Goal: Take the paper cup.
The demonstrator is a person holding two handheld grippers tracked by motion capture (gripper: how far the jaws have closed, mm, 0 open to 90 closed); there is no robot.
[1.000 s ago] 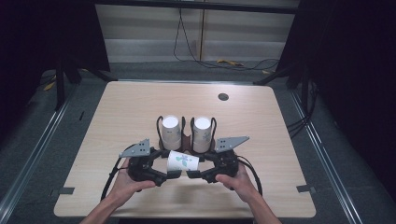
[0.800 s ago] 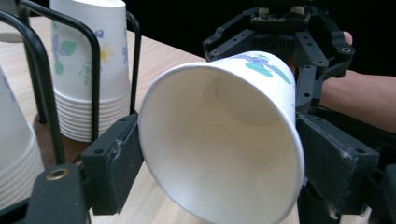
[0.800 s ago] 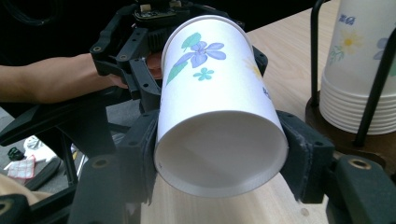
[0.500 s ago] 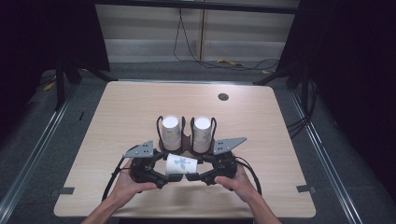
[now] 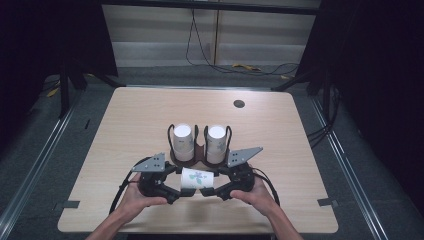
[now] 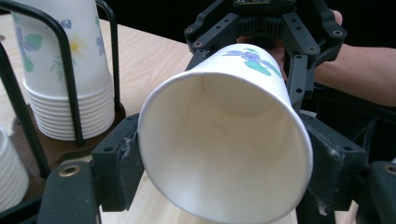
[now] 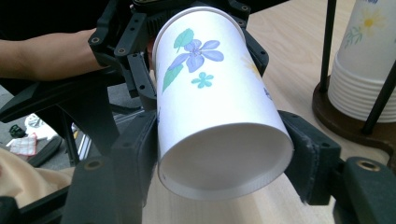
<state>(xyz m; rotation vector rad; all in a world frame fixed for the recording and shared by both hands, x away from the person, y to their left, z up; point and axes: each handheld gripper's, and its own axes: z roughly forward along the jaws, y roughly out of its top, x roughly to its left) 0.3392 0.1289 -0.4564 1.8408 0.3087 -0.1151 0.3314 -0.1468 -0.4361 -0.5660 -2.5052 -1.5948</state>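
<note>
Drawn slightly nearer the table's front edge than a second ago, both grippers and their load, just in front of the wooden holder [image 5: 192, 155] with its two cup stacks [image 5: 183, 142]. Held sideways above the table [image 5: 300, 150]: paper cup [image 5: 196, 179], mouth end pinched by left gripper [image 5: 173, 192], base end by right gripper [image 5: 216, 190]. Risks judged: crushed thin wall from oversqueeze, or a twist or drop if one side lets go early.

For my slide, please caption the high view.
Two handheld grippers hold one floral paper cup sideways before a two-stack cup holder.
</note>
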